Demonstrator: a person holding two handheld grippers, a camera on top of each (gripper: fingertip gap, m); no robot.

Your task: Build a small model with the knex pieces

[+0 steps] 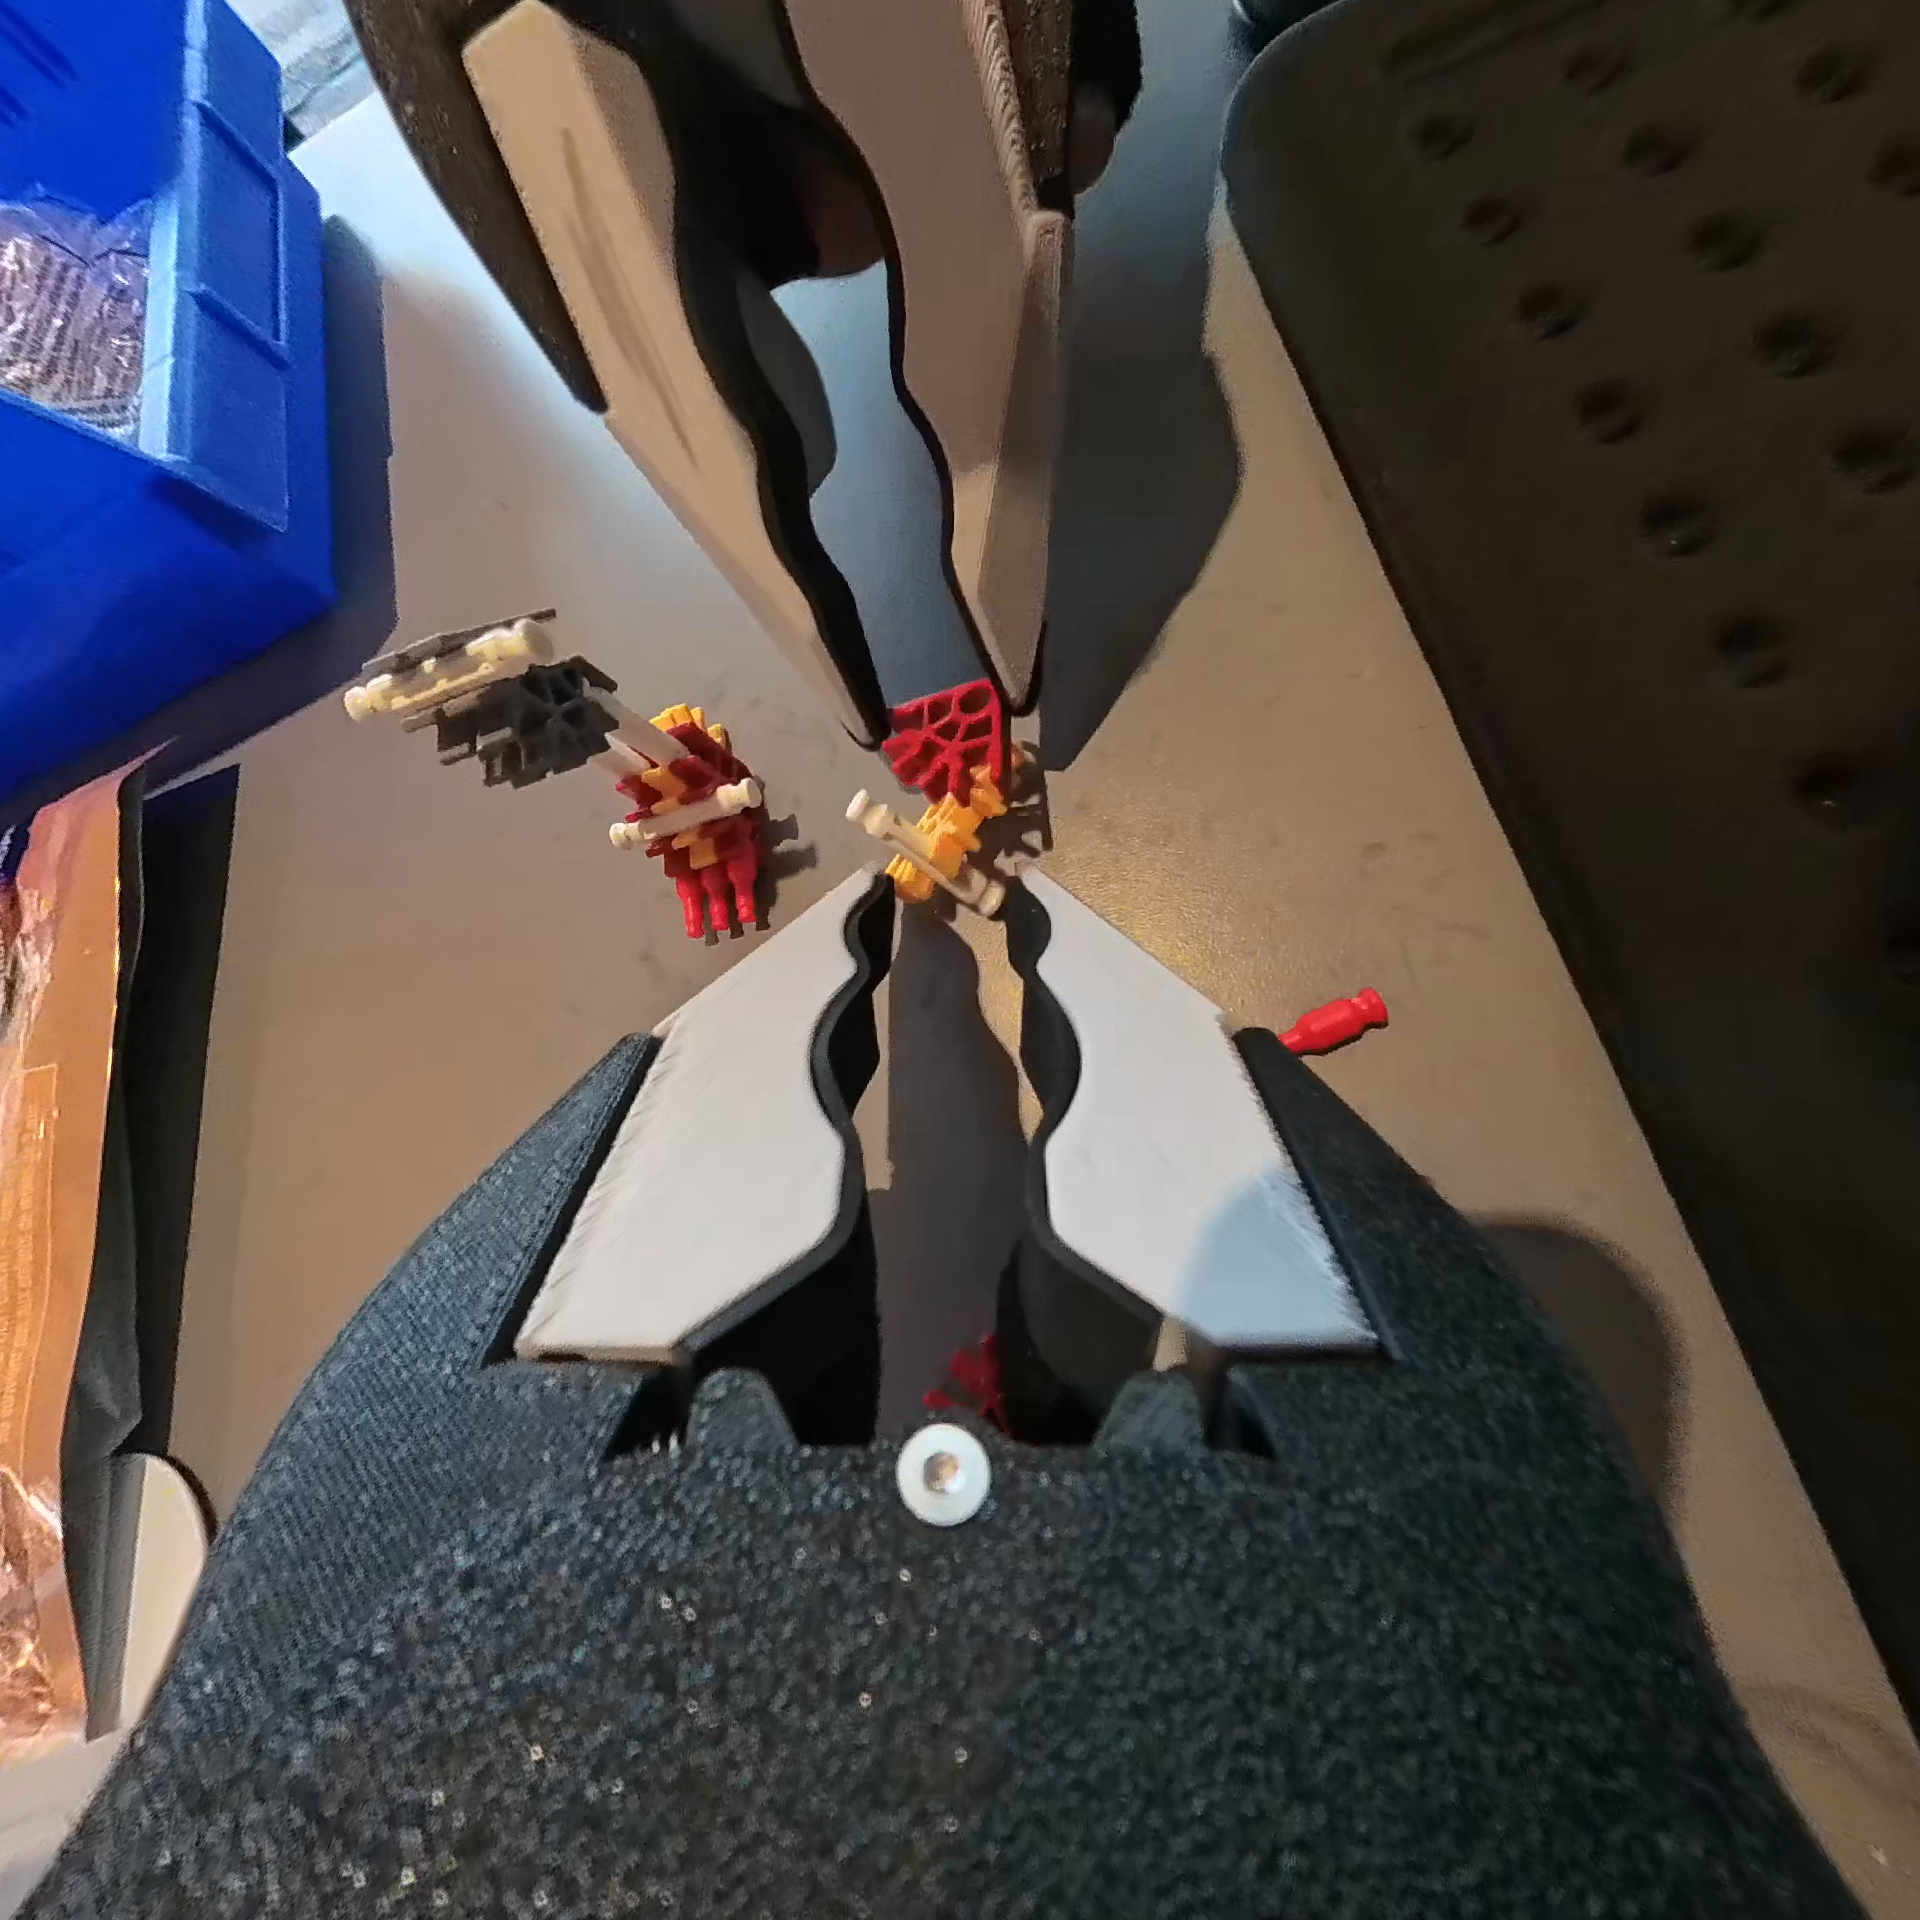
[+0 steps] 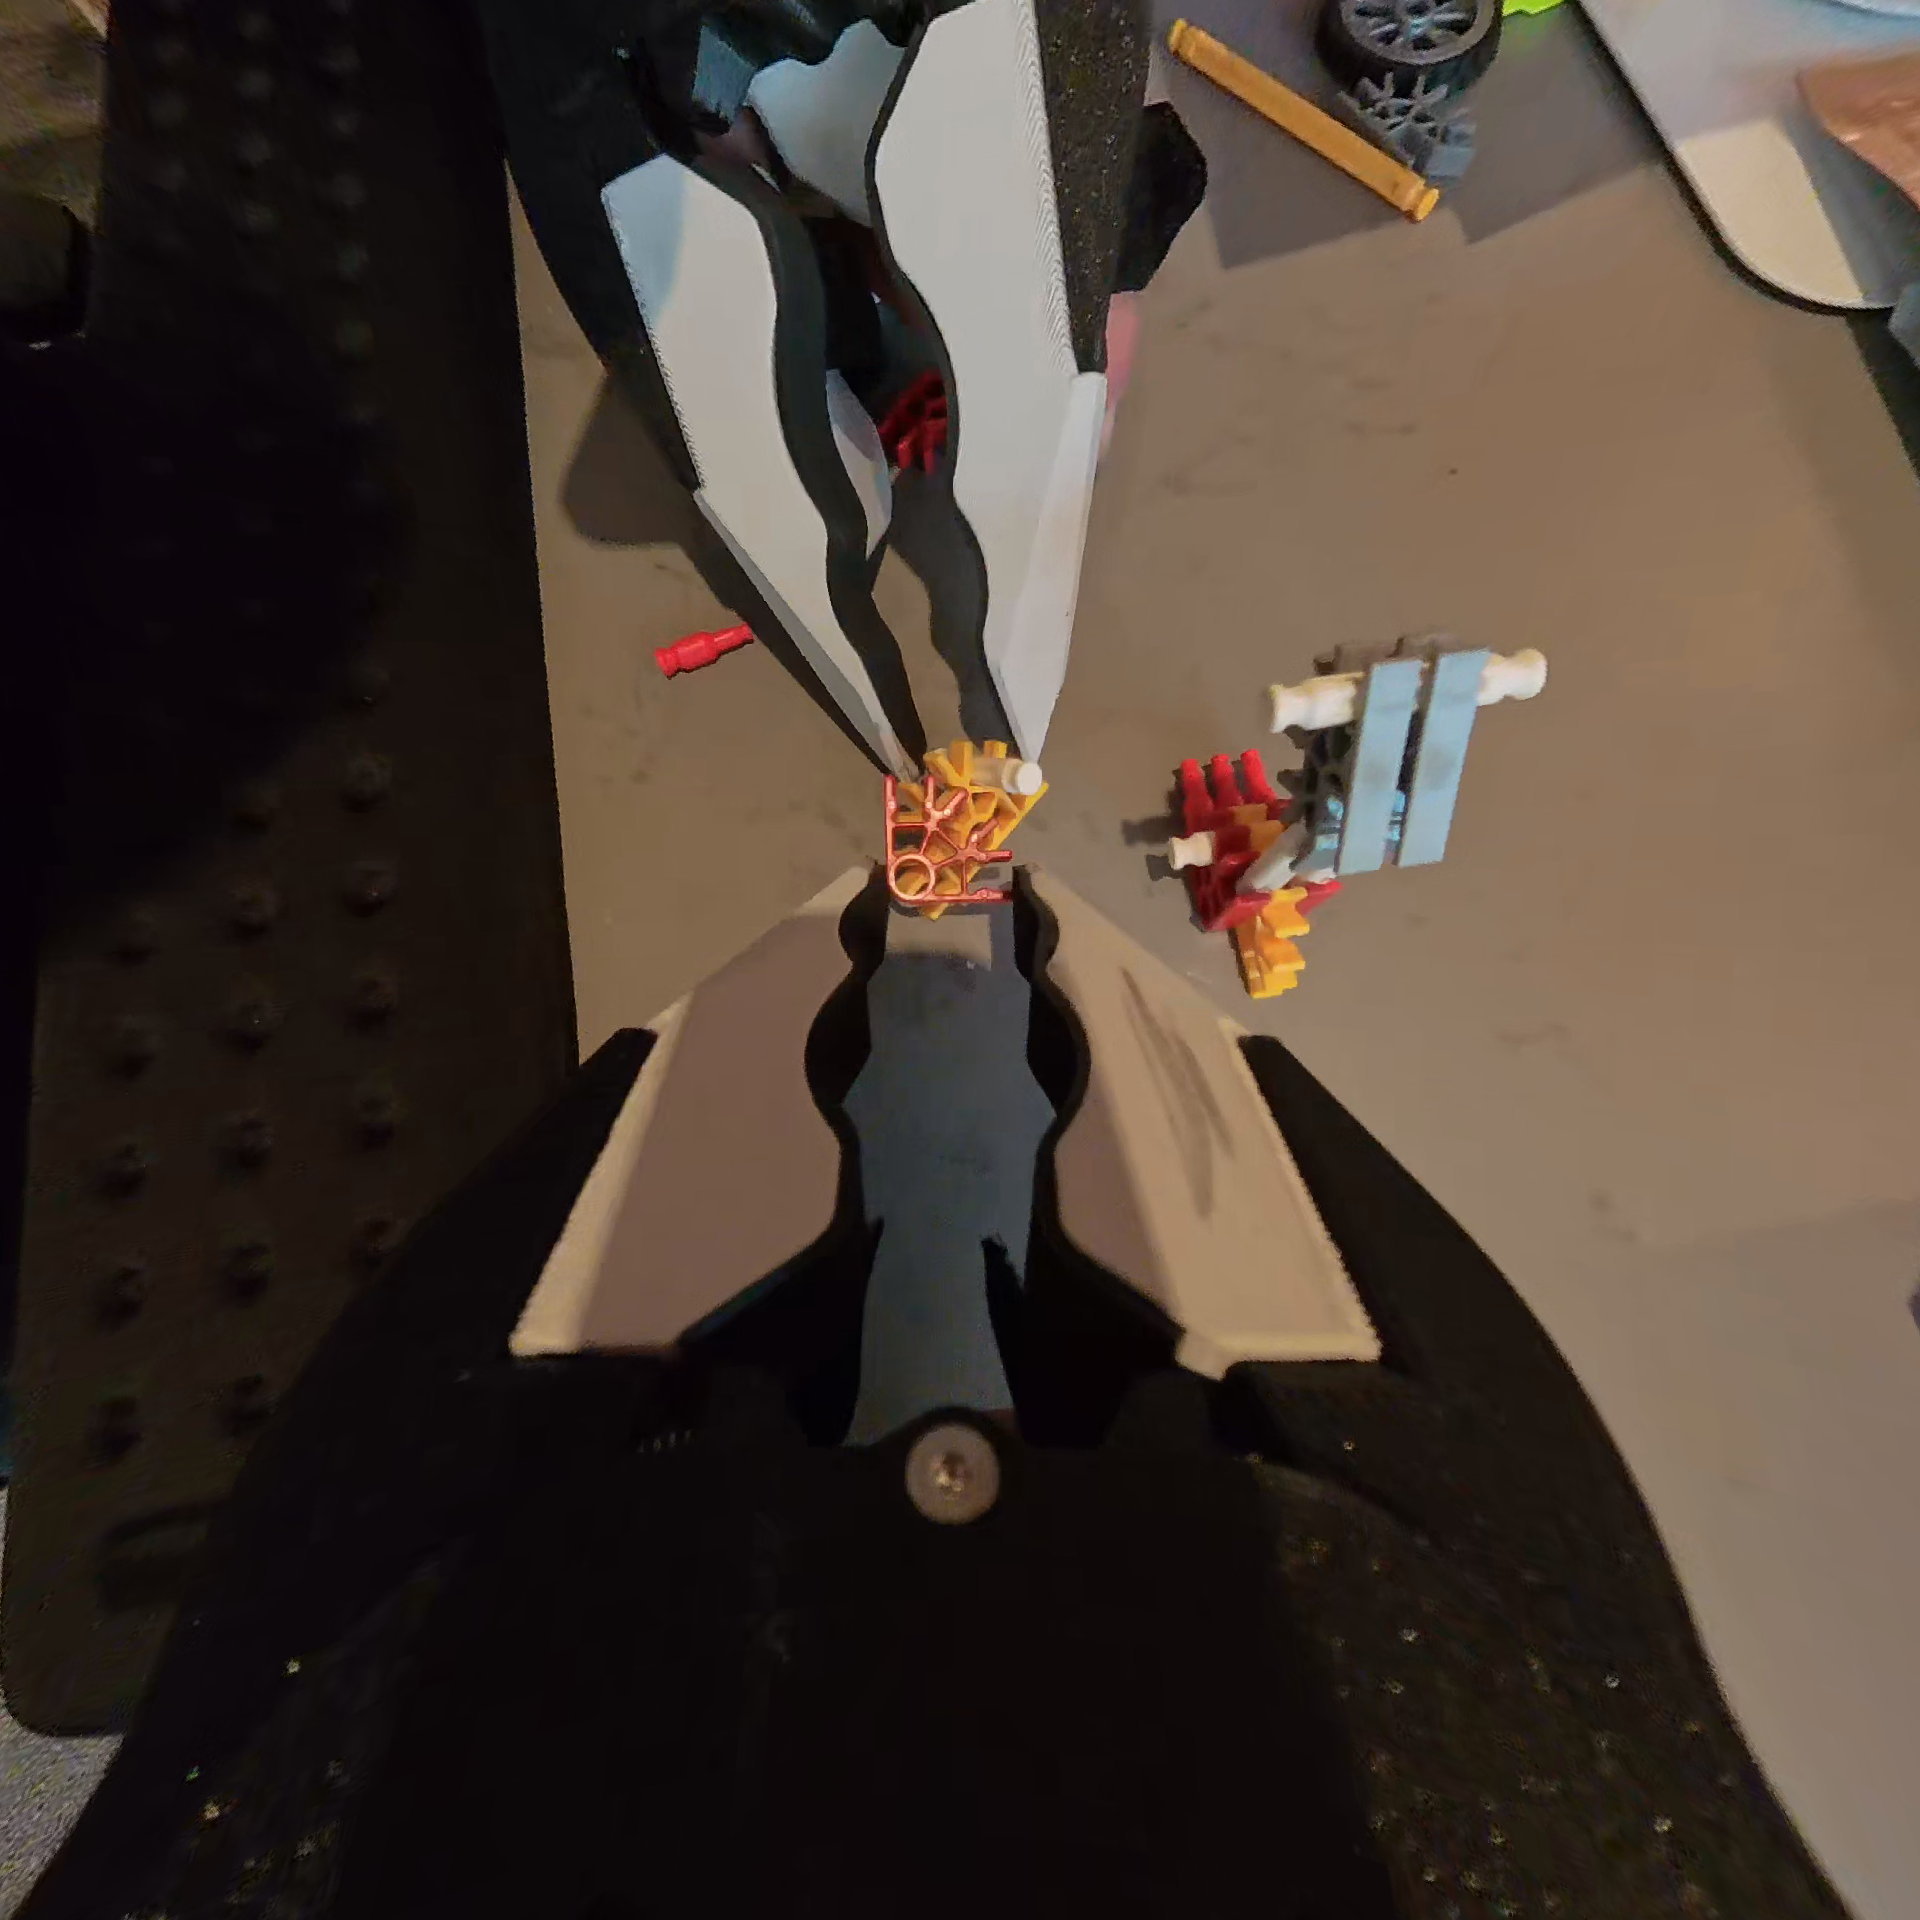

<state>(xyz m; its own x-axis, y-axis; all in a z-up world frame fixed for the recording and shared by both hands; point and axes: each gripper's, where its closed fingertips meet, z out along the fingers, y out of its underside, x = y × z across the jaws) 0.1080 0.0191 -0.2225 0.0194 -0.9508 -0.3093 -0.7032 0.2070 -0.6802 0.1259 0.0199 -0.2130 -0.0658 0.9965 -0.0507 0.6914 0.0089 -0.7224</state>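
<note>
Left tongs point(image 1: 951, 883): narrowed at the tips around the yellow end of a small construction-toy cluster; contact on both sides is seen in the right wrist view.
Right tongs point(image 2: 951, 883): nearly closed on the red connector point(image 2: 940, 847) at the cluster's other end, its edges pinched between the two tips.
Held cluster: the red connector is joined to a yellow connector point(image 1: 940, 836) through which a white rod point(image 1: 883, 821) passes; it is kept just above the grey worktop point(image 2: 1455, 1143), between the two opposed pairs of tongs.
Loose red peg point(image 1: 1335, 1023): laid on the worktop near the edge of the black studded mat point(image 1: 1610, 520), just beside the left tongs.
Second assembly point(image 2: 1340, 810): set on the worktop near the held cluster but apart from it; red and yellow connectors, white rods and grey-black parts are seen in it.
Blue bin point(image 1: 135, 416): placed farther off at the worktop's side, with a clear bag inside.
Far corner: a tan rod point(image 2: 1299, 120) is laid beside a black wheel point(image 2: 1408, 42).
</note>
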